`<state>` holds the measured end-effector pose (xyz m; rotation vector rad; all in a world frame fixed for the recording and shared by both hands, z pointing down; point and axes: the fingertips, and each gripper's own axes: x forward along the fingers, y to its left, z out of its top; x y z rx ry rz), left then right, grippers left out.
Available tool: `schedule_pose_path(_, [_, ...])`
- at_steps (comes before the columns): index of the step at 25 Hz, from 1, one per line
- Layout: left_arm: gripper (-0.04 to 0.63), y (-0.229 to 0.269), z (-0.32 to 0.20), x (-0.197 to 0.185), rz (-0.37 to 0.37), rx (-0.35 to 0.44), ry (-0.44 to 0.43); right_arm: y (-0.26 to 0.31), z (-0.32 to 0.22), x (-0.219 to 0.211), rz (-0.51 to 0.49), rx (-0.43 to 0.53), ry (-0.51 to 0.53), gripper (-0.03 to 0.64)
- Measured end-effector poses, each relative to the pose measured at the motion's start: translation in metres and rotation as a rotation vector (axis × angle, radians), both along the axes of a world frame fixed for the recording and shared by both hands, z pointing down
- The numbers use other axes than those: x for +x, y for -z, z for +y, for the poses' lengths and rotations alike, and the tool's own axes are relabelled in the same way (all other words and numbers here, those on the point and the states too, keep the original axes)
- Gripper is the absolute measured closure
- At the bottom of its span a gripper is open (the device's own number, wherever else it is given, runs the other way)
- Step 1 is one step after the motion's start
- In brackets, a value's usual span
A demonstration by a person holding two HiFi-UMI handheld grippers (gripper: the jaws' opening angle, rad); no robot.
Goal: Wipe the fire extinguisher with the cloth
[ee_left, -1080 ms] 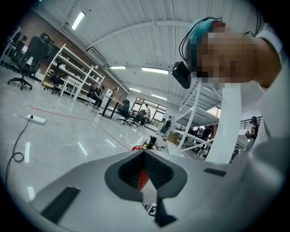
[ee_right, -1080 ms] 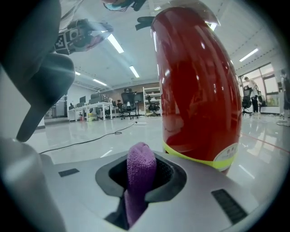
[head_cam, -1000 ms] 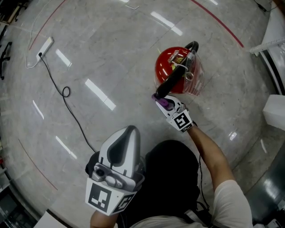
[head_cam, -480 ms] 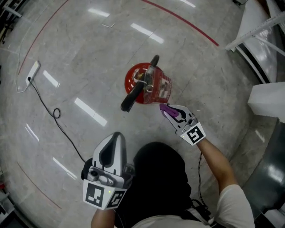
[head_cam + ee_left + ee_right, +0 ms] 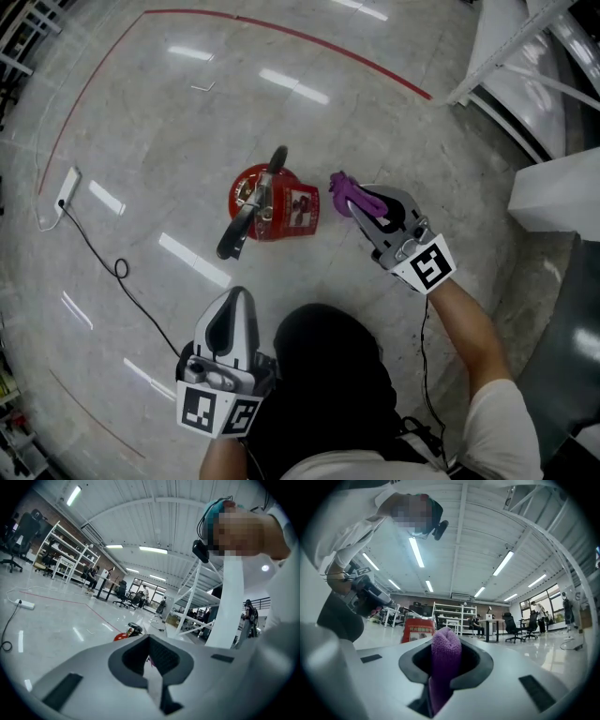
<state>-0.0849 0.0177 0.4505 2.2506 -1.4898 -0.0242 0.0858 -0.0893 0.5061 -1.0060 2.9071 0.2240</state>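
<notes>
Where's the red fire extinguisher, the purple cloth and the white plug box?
fire extinguisher (image 5: 279, 223), head view, on its red body
purple cloth (image 5: 344, 190), head view, on its bunched end
plug box (image 5: 67, 187), head view, on its white casing

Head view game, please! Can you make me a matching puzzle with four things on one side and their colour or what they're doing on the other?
Things:
1. fire extinguisher
2. cloth
3. left gripper
4. power strip

Descriptions:
A. purple, pinched in the right gripper
B. white, on the floor at the far left
C. red, on the floor in the middle
D. jaws together, nothing in them

Pairs: 1-C, 2-A, 3-D, 4-B
</notes>
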Motion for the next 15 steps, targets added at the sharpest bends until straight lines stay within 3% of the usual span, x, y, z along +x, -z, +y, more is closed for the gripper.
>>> schedule_pose_path(6, [0.591, 0.002, 0.0, 0.004, -0.015, 0.001, 0.02, 0.028, 0.012, -0.049, -0.013, 0.111, 0.142, 0.549])
schedule_pose_path(11, [0.591, -0.001, 0.004, 0.006, -0.016, -0.017, 0.019, 0.001, 0.035, -0.076, 0.044, 0.125, 0.246, 0.549])
schedule_pose_path(15, [0.591, -0.002, 0.006, 0.006, -0.016, -0.016, 0.02, -0.017, 0.041, -0.075, 0.03, 0.107, 0.259, 0.549])
